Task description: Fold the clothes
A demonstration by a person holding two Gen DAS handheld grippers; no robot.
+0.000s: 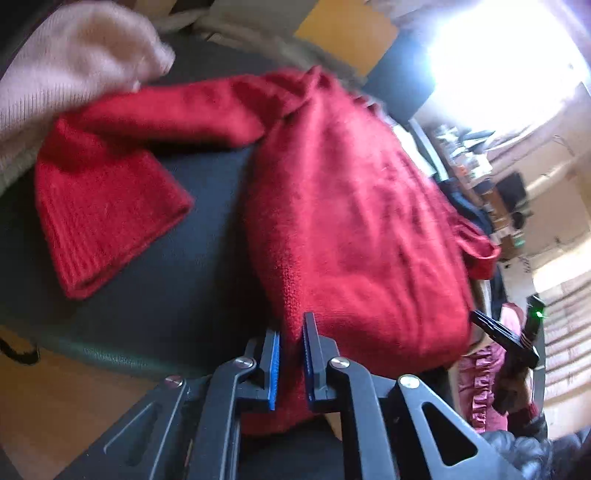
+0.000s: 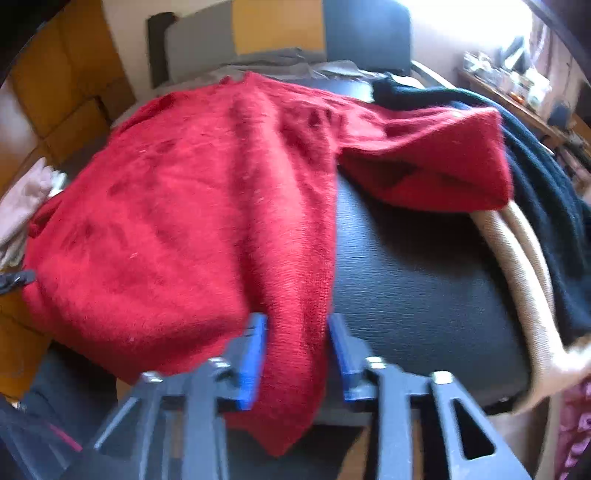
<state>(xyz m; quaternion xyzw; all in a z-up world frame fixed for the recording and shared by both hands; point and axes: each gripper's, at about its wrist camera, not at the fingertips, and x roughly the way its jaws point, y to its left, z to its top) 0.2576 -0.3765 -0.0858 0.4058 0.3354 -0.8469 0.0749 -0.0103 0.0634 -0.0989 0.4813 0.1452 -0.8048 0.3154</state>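
Note:
A fuzzy red sweater point(image 1: 351, 221) lies spread over a dark padded surface point(image 1: 184, 277). One sleeve, ending in a ribbed cuff point(image 1: 103, 214), stretches out to the left. My left gripper point(image 1: 291, 326) is shut on the sweater's near hem, with red knit pinched between the blue pads. In the right wrist view the sweater point(image 2: 166, 221) fills the left and centre, its other sleeve point(image 2: 436, 162) lying to the right. My right gripper point(image 2: 296, 321) stands open, its fingers either side of a strip of hem hanging over the near edge.
A pale pink garment point(image 1: 74, 55) lies at the far left. A black knit point(image 2: 546, 184) and a beige cloth point(image 2: 524, 277) rest along the right side of the dark surface point(image 2: 406, 277). A chair back point(image 2: 365, 33) stands behind, with wooden floor below.

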